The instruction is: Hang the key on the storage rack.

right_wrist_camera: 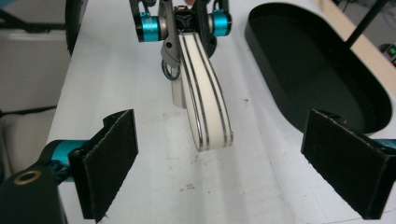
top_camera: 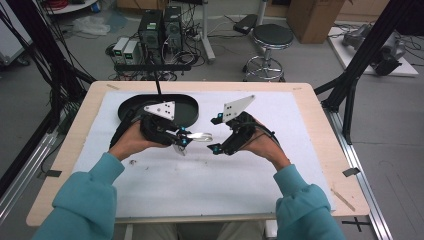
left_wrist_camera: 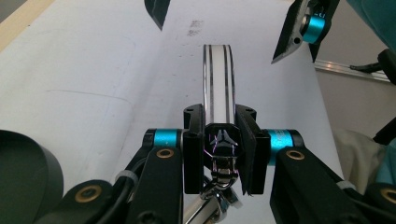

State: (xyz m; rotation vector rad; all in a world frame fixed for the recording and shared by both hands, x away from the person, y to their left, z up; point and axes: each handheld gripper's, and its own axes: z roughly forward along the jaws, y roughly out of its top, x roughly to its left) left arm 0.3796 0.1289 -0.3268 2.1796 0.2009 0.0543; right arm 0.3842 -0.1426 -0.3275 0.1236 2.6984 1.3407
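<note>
White mat [top_camera: 200,180]: black tray [top_camera: 187,107] behind; left claw [top_camera: 184,138] grips keychain [right_wrist_camera: 205,100], right claw [top_camera: 216,134] wide.

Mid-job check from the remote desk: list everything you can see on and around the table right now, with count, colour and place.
Folding tool: one, white with dark stripes, metal ring at its base, clamped in the left gripper, pointing toward the right gripper.
Tray: one, black, oval, far left of the mat.
Mat: one, white, covering the table.
Table: one, light wood.
Stool: one, black seat, floor beyond the table.
Computer towers: two, dark, floor beyond the table.
Cardboard box: one, brown, far right.
Sleeves: two, teal, near edge.
Left gripper: black and blue, holding the tool.
Right gripper: black and blue, jaws wide apart.
</note>
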